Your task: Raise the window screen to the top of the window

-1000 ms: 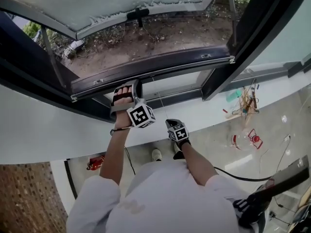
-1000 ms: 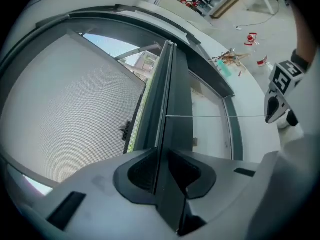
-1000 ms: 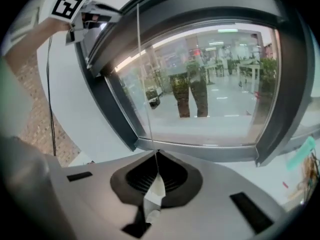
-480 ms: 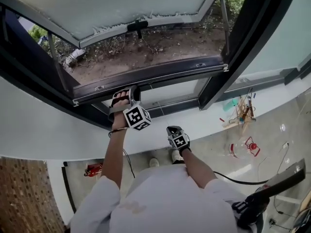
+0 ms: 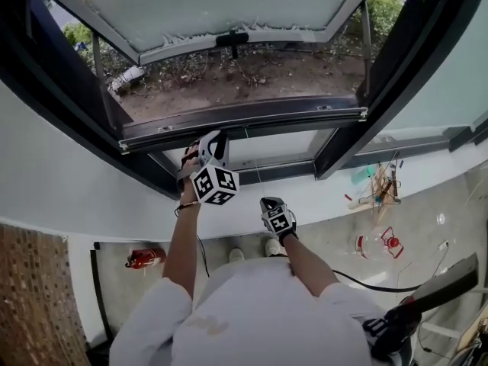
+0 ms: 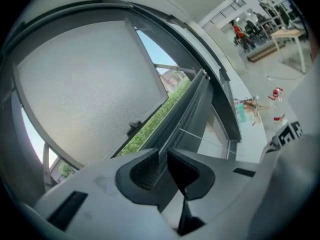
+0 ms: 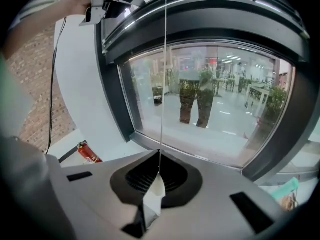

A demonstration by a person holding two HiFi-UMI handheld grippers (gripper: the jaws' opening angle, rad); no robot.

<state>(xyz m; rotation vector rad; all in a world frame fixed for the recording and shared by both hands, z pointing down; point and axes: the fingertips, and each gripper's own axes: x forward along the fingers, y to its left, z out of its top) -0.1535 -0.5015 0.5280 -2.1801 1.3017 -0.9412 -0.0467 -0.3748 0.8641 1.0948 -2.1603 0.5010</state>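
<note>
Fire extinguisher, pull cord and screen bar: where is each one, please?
fire extinguisher (image 5: 145, 258), head view, on its red body.
pull cord (image 7: 163, 84), right gripper view, midway along the thin line.
screen bar (image 5: 259, 113), head view, middle of the dark rail.

- The pale, glossy floor (image 5: 328, 227) lies far below the head view.
- A red fire extinguisher (image 5: 143, 258) lies on its side on the floor at the left, near the wall.
- A clear plastic jug with a red top (image 5: 379, 244) is on the floor at the right.
- A black cable (image 5: 358, 280) trails across the floor.
- The person's two light shoes (image 5: 236, 255) stand on the floor.
- The broad white window sill (image 5: 91, 197) carries a teal bottle (image 5: 363, 172).
- Just beside the bottle lies a tangle of thin wooden sticks (image 5: 380, 187).
</note>
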